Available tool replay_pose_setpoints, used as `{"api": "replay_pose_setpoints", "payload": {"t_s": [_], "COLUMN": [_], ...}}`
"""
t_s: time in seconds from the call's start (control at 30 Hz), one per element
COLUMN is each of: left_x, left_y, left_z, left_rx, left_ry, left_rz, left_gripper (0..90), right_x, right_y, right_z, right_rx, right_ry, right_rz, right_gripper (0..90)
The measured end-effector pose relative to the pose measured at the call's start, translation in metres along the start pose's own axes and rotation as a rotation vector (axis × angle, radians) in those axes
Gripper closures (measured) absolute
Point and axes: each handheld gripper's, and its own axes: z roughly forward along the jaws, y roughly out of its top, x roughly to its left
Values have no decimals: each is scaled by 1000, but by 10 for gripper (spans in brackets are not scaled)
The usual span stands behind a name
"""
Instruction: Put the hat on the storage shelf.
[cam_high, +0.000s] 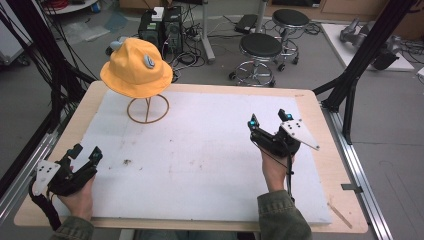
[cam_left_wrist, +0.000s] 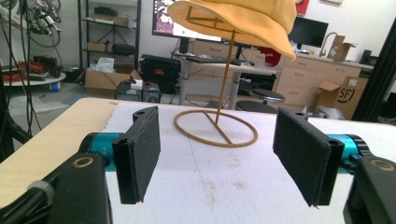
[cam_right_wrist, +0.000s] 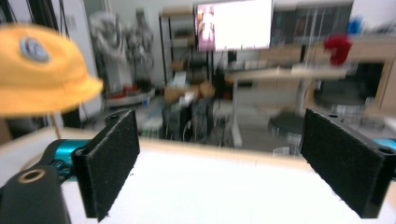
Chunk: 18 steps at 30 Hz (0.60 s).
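Observation:
A yellow bucket hat (cam_high: 136, 67) with a small grey badge sits on a thin brown wire stand (cam_high: 147, 109) at the far left of the white mat (cam_high: 200, 150). In the left gripper view the hat (cam_left_wrist: 243, 18) hangs over the stand's ring base (cam_left_wrist: 215, 128), straight ahead of the jaws. My left gripper (cam_high: 86, 154) is open near the mat's front left corner, nothing between its pads. My right gripper (cam_high: 270, 119) is open above the mat's right side, held off the surface. The right gripper view is blurred, with the hat (cam_right_wrist: 42, 70) at far left.
The mat lies on a wooden table (cam_high: 330, 165). Black frame posts (cam_high: 360, 65) stand at the right, cables and posts at the left. Two black stools (cam_high: 260, 50) and computer boxes (cam_high: 162, 27) are on the floor beyond the far edge.

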Motion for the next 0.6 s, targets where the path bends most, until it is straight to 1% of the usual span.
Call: {"api": "replay_pose_setpoints", "payload": {"t_s": [0.03, 0.1, 0.23, 0.37, 0.47, 0.53, 0.6], "left_x": [0, 0, -2, -2, -2, -2, -2], "left_y": [0, 0, 1, 1, 1, 1, 1], "left_z": [0, -1, -1, 0, 0, 1, 2], "left_rx": [0, -5, -7, -5, -7, -8, -7], "left_ry": [3, 5, 0, -3, -1, -1, -2], "left_rz": [-1, 4, 6, 9, 7, 5, 4], "left_gripper": [321, 322, 322, 322, 322, 322, 322], "right_x": [0, 1, 5, 6, 6, 5, 5], "right_y": [0, 1, 4, 6, 7, 8, 7], "right_z": [-1, -3, -9, -15, -18, -21, -24], "right_rx": [11, 12, -9, -13, -13, -14, -19], "right_ry": [6, 5, 9, 7, 1, -1, -16], "right_rz": [2, -14, -20, -24, -15, -1, -7], "right_gripper": [107, 107, 108, 108, 108, 108, 108]}}
